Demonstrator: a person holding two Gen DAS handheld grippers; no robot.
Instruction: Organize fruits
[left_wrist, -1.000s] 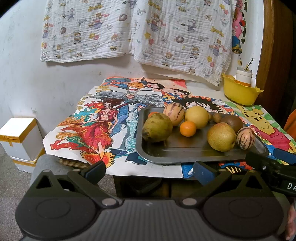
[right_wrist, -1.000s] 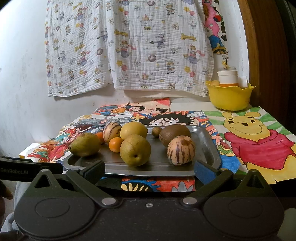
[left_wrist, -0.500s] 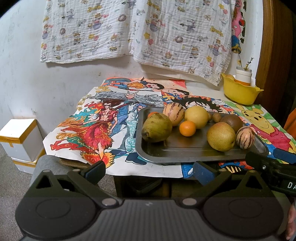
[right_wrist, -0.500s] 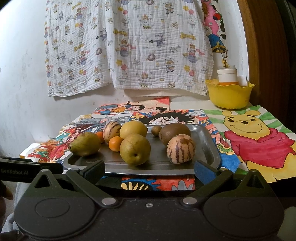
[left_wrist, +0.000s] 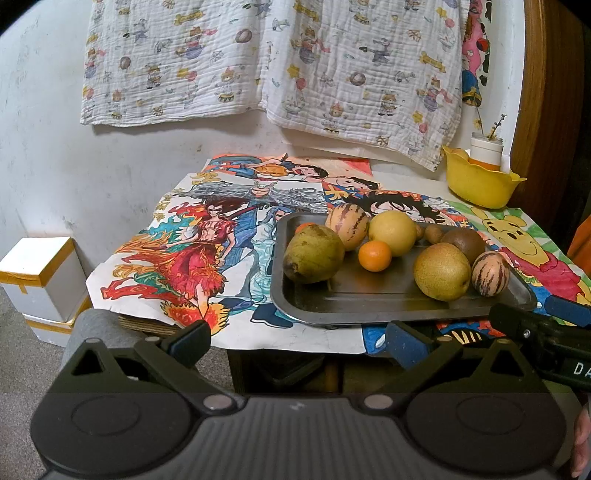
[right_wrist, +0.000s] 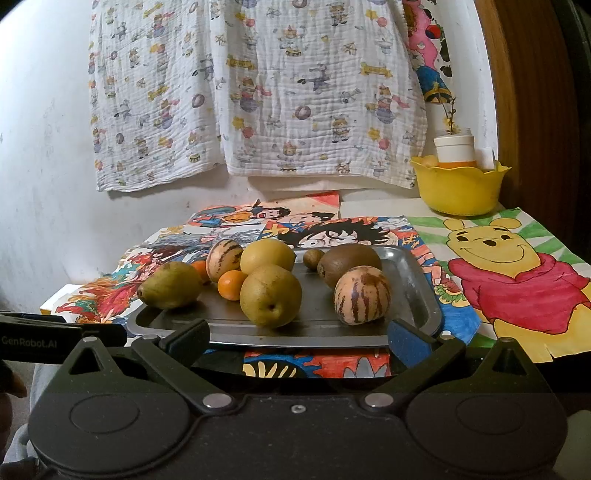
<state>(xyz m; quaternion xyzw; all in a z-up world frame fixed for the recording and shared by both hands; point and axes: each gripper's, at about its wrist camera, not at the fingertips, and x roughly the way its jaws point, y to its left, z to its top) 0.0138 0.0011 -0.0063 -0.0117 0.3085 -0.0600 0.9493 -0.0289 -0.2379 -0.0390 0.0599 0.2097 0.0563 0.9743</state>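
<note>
**Both grippers wide open, short of the fruit tray**

We hold the left gripper (left_wrist: 297, 341) and the right gripper (right_wrist: 299, 341) side by side at the near edge of the table, each with its jaws spread wide and nothing between them. Neither touches the tray or any fruit.

Behind the table, we see a printed cloth (right_wrist: 258, 85) hanging on the wall. The table itself is covered with coloured cartoon drawings (left_wrist: 207, 251), with a bear drawing (right_wrist: 517, 277) at the right. A white box (left_wrist: 40, 273) stands on the floor to the left.

The metal tray (right_wrist: 417, 291) lies on the drawings near the front edge, and all the fruit sits in it. A yellow bowl (right_wrist: 458, 192) stands well apart in the far right corner, with a white jar (right_wrist: 453, 147) in it.

On the tray, the green pear (left_wrist: 314, 253) lies at the left end and a round yellow pear (right_wrist: 270, 295) sits toward the front. Behind are a yellow fruit (right_wrist: 266, 254), a striped melon (right_wrist: 223, 254) and a brown kiwi (right_wrist: 349, 264). A second striped melon (right_wrist: 362, 295) sits at the front right, touching the kiwi. A small orange (right_wrist: 231, 284) rests between the pears, a second orange (right_wrist: 201, 269) is half hidden behind the green pear, and a small brown fruit (right_wrist: 313, 258) lies at the back.
</note>
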